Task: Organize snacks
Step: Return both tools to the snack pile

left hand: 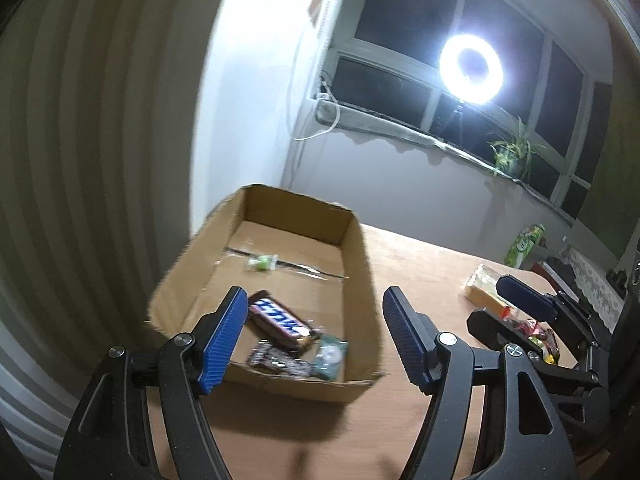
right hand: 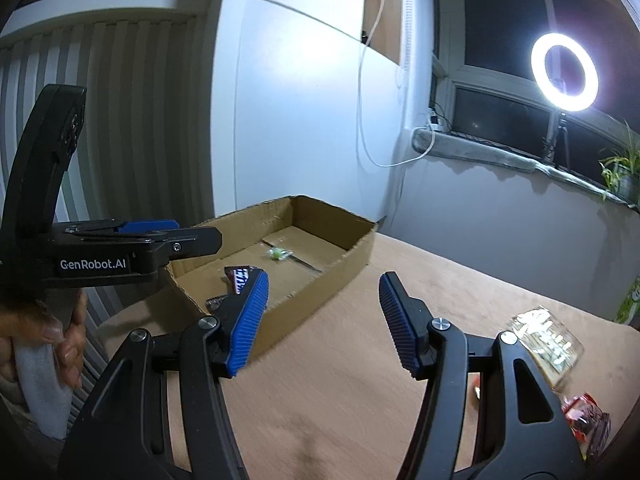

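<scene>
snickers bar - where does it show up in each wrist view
Left wrist: the Snickers bar lies lower centre, inside the cardboard box near its front wall, just right of the left blue finger.
Right wrist: centre-left, mostly hidden behind the left blue finger.
Shared landmark: the small green candy farther back in the box.
</scene>
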Demonstrator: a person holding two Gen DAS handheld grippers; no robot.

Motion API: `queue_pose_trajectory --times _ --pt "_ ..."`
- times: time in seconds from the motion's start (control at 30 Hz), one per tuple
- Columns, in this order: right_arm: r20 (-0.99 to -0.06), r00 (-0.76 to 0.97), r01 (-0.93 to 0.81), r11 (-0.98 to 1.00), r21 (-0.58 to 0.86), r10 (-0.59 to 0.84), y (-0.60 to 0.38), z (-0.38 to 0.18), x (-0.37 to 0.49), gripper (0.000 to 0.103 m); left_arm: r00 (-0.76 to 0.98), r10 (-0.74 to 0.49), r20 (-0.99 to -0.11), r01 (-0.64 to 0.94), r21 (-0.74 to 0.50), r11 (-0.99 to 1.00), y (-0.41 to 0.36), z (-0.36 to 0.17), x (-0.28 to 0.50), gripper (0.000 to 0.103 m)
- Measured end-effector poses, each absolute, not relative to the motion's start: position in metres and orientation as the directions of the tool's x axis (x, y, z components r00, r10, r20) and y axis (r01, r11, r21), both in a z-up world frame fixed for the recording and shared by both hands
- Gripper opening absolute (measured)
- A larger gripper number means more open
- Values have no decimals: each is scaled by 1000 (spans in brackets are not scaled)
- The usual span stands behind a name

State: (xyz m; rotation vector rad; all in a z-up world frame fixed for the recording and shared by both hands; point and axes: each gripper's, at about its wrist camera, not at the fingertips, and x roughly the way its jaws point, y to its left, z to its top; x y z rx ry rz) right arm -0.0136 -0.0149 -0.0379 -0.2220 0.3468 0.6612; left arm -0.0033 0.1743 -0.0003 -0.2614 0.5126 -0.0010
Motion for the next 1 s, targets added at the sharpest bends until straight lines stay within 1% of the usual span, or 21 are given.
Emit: queue_pose_trajectory --times 0.13,0.2,0.43,0.47,0.5,0.57,0.77,1.0 --pt "-373 750 -610 789 -73 546 -38 -38 -16 62 868 -80 -489 -36 -223 974 156 4 -1 72" --pt "-370 758 -597 800 -63 537 -50 -39 -16 65 866 -88 -492 -21 -212 977 147 6 0 72" --pt "-367 788 -545 837 -45 494 -94 -46 -23 65 855 -124 -505 37 -177 983 109 9 6 72" --pt "-372 793 -534 844 -42 483 -102 -48 -24 67 852 -131 -507 47 -174 984 104 9 7 72" --pt "-380 800 -517 855 -42 465 -111 -52 -25 74 847 -141 -512 62 -169 984 96 9 9 72" --pt "-405 810 -476 879 -33 424 -128 -59 -24 80 841 -158 -517 83 -165 983 84 7 10 72" --pt "-477 825 -343 939 3 302 -201 -86 -27 80 799 -238 -552 186 -150 971 33 -3 20 73" --pt "-516 832 -229 973 15 203 -272 -101 -35 80 731 -336 -594 317 -141 938 -34 -18 33 73"
